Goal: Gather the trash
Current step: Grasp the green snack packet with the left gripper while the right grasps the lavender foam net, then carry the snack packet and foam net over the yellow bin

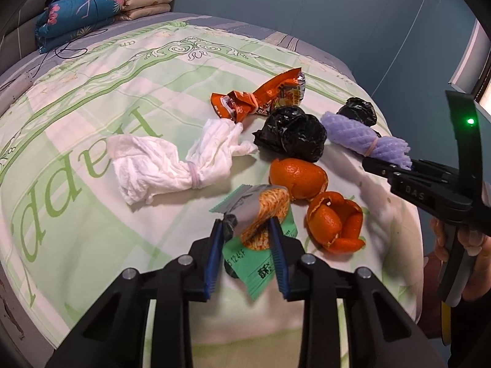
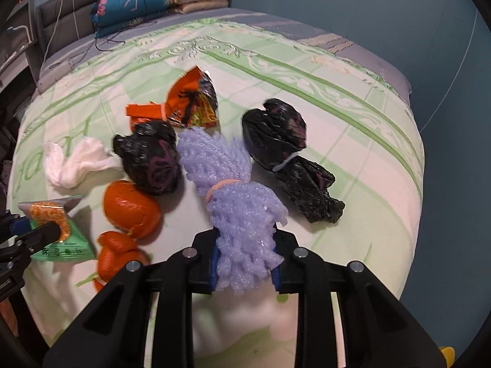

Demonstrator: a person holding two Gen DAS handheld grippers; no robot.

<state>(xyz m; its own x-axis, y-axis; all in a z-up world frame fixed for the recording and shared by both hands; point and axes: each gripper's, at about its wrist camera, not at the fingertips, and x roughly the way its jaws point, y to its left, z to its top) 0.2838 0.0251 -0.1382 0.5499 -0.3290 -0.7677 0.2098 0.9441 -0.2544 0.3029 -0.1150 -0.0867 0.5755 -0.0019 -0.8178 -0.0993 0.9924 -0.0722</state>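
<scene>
On the bed, the left gripper pinches a green snack wrapper and the right gripper squeezes purple foam netting; slick foil or springy foam could slip free when lifted.

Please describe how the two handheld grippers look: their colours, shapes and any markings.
Both are black plastic with angular, strutted finger arms and round silver pivot bolts. The left gripper and right gripper have ribbed blue pads. From the side, the right one shows raised letters "DAS" and a small green light.

bed, tissue, orange peels
</scene>
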